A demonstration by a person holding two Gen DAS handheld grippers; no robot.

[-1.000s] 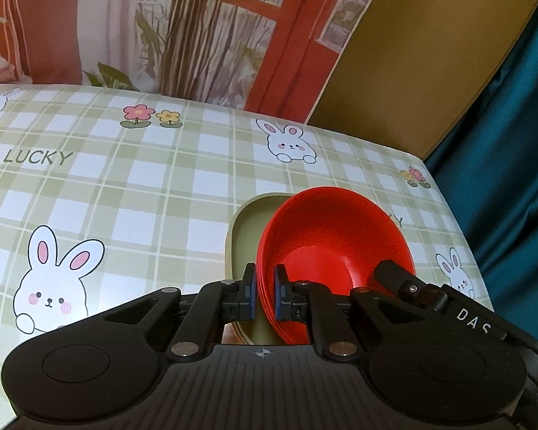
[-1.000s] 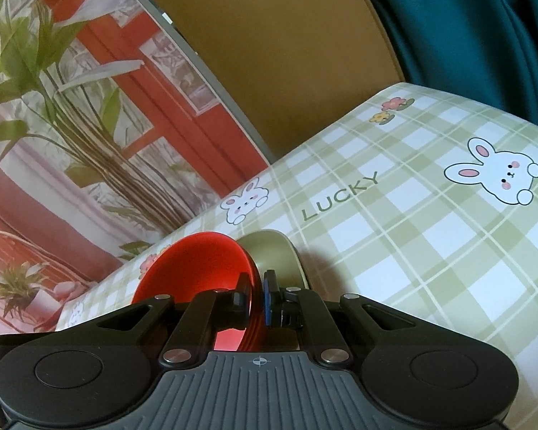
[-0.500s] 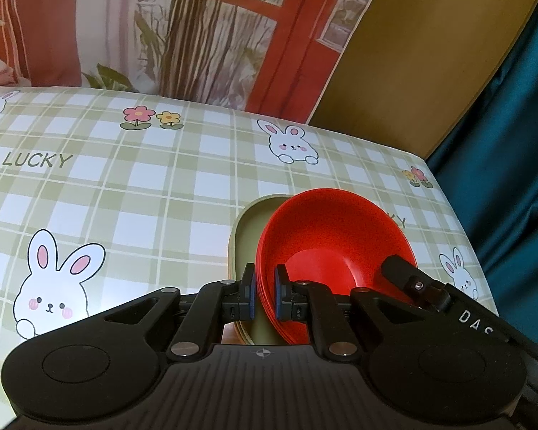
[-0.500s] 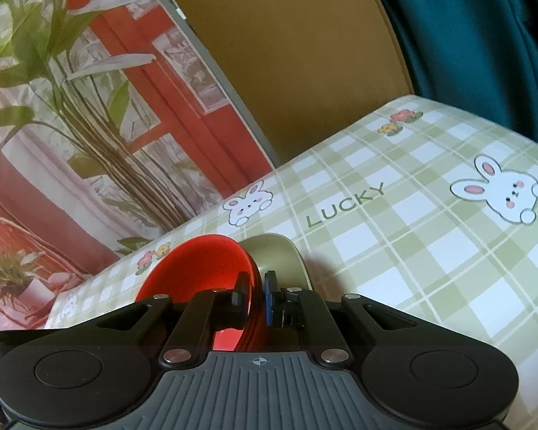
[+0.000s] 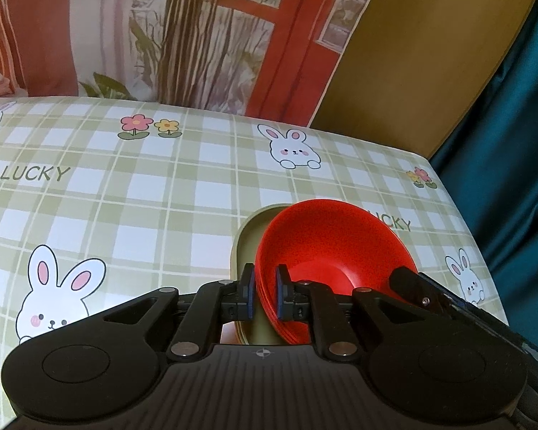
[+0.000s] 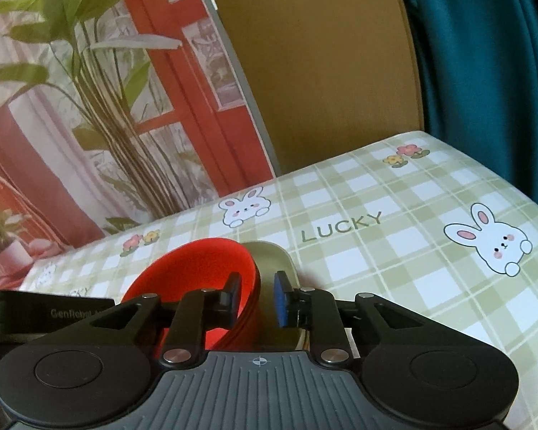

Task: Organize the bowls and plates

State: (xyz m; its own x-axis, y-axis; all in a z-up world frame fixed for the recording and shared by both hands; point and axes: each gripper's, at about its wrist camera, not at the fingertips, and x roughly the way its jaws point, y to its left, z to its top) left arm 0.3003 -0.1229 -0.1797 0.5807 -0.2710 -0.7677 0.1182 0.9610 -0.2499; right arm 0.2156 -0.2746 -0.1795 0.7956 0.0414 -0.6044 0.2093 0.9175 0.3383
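A stack of red bowls (image 5: 326, 247) sits on a pale green plate (image 5: 249, 236) on the checked tablecloth. My left gripper (image 5: 265, 295) is shut on the near left rim of the red bowls. My right gripper (image 6: 256, 299) straddles the right rim of the same bowls (image 6: 193, 268); its jaws stand apart around the rim, with a gap on the right side. The plate (image 6: 276, 261) shows beyond that rim. The other gripper's black body (image 5: 426, 295) shows at the bowls' right edge.
The tablecloth (image 5: 125, 208) has rabbits, flowers and LUCKY prints. A printed backdrop (image 5: 197, 36) and a brown panel (image 5: 412, 53) stand behind the table. A teal curtain (image 5: 513, 143) hangs past the table's right edge (image 5: 459, 215).
My right gripper has opened from its pinch on the bowl rim. The bowls and plate have sunk slightly toward the table. My left gripper still holds the rim.
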